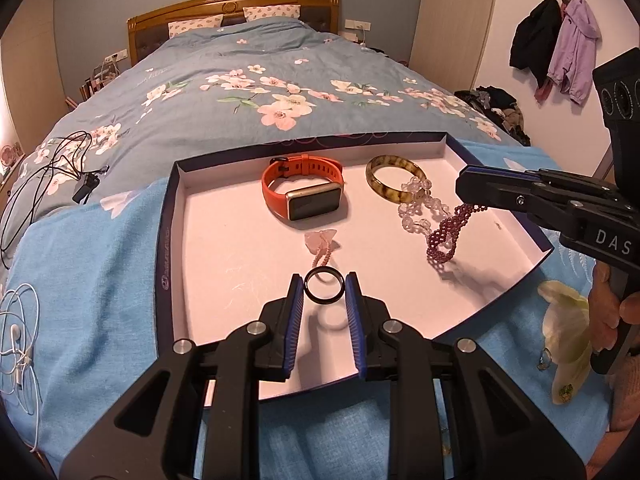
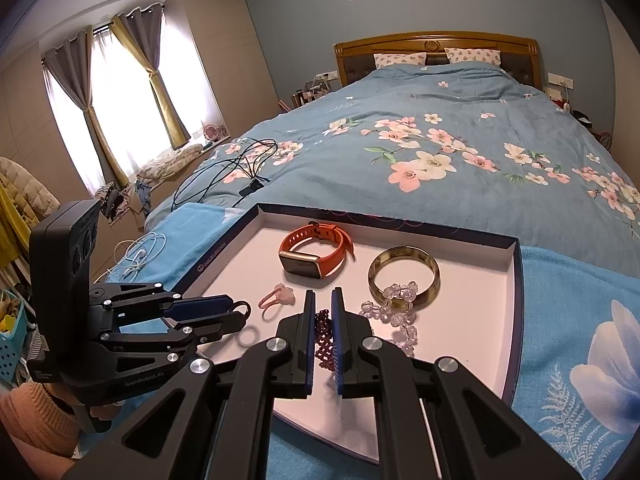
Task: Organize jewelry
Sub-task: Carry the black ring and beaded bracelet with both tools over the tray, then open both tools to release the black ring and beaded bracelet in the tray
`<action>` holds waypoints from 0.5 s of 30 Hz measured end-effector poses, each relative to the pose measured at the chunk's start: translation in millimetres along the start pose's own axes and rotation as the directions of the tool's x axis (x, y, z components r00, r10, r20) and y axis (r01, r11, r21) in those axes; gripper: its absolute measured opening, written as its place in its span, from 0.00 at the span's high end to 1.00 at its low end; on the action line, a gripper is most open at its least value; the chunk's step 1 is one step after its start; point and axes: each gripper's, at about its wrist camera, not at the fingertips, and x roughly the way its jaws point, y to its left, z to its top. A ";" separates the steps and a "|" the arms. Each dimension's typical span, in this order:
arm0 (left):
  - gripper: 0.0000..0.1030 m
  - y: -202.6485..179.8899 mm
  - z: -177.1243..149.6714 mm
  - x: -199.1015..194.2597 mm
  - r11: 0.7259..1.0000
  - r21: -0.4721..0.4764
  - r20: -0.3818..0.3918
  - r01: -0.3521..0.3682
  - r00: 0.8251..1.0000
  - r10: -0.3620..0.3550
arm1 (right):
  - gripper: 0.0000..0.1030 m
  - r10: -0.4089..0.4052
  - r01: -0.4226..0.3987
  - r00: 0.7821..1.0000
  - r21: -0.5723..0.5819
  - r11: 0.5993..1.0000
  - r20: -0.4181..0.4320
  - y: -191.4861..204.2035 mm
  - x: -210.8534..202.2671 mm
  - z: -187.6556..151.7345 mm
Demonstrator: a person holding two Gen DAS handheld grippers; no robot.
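A shallow white box lid (image 1: 176, 208) lies on the bed and holds jewelry. My left gripper (image 1: 324, 289) is shut on a black ring (image 1: 324, 286) and holds it just above the lid's floor. My right gripper (image 2: 323, 309) is shut on a dark red bead bracelet (image 2: 325, 340), which hangs from it over the lid's right side (image 1: 446, 236). In the lid lie an orange smartwatch (image 1: 306, 190), an amber bangle (image 1: 394, 178), a clear crystal bead bracelet (image 1: 420, 208) and a pink flower ring (image 1: 322, 242).
The lid rests on a light blue towel (image 1: 100, 272) over a floral blue duvet (image 1: 260, 92). Black cables (image 1: 52, 176) and white earphones (image 1: 20, 336) lie at the left. Small green earrings (image 1: 565, 392) lie on the towel at the right.
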 end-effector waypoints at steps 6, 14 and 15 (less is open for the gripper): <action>0.79 -0.8 2.4 6.3 1.000 0.001 -0.013 0.002 1.000 -0.002 | 0.94 -0.014 0.014 1.000 0.009 1.000 -0.004 -4.5 2.2 -0.2; 0.79 0.9 3.9 22.0 1.000 -0.009 -0.054 -0.001 0.999 0.000 | 0.94 -0.050 0.051 0.999 0.042 0.998 -0.020 -18.1 5.6 -3.8; 0.79 1.2 4.3 23.6 1.000 -0.009 -0.056 0.000 0.998 0.000 | 0.94 -0.055 0.056 0.998 0.050 0.997 -0.022 -20.6 5.8 -4.2</action>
